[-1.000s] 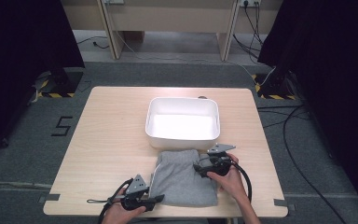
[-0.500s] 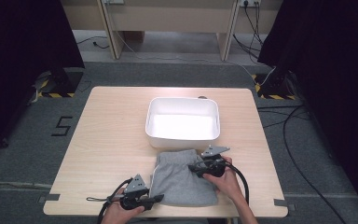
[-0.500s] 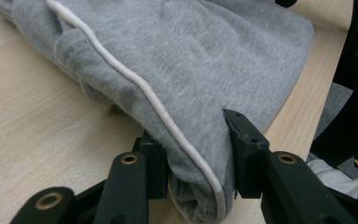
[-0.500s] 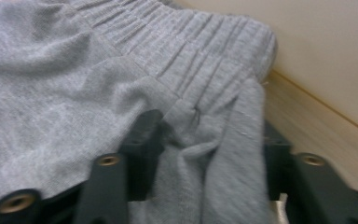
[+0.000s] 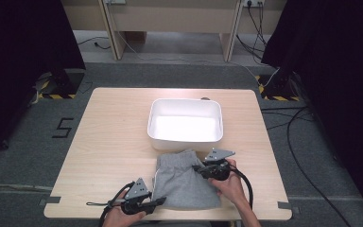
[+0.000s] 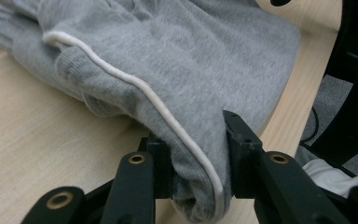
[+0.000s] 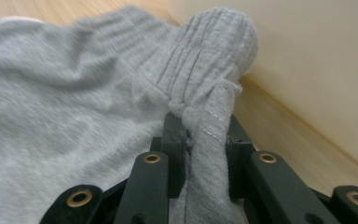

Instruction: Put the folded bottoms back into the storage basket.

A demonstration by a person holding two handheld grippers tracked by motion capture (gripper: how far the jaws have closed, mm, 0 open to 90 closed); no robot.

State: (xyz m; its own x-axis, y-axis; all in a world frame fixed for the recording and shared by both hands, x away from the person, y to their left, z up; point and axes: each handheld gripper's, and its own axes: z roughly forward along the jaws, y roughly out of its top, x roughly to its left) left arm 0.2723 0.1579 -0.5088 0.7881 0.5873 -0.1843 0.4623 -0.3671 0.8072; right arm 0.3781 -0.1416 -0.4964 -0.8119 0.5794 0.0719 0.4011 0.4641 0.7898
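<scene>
Both claws have just been closing, and each now has grey cloth pinched between its jaws. The left gripper (image 5: 158,202) bites the near left corner of the folded grey shorts (image 5: 185,182), right at the white piping (image 6: 135,84) that runs along the seam; in the left gripper view the fabric bunches thickly between the two black jaws and spreads away ahead of them over the wooden table (image 5: 108,142). The right gripper (image 5: 199,167) clamps the far right corner, where the ribbed waistband (image 7: 209,56) folds up into a rounded lump just beyond its jaws. Immediately past that claw stands the white tub (image 5: 185,124), its pale wall rising close beside the waistband. The shorts lie flat between the two grippers, at the near edge of the table.
</scene>
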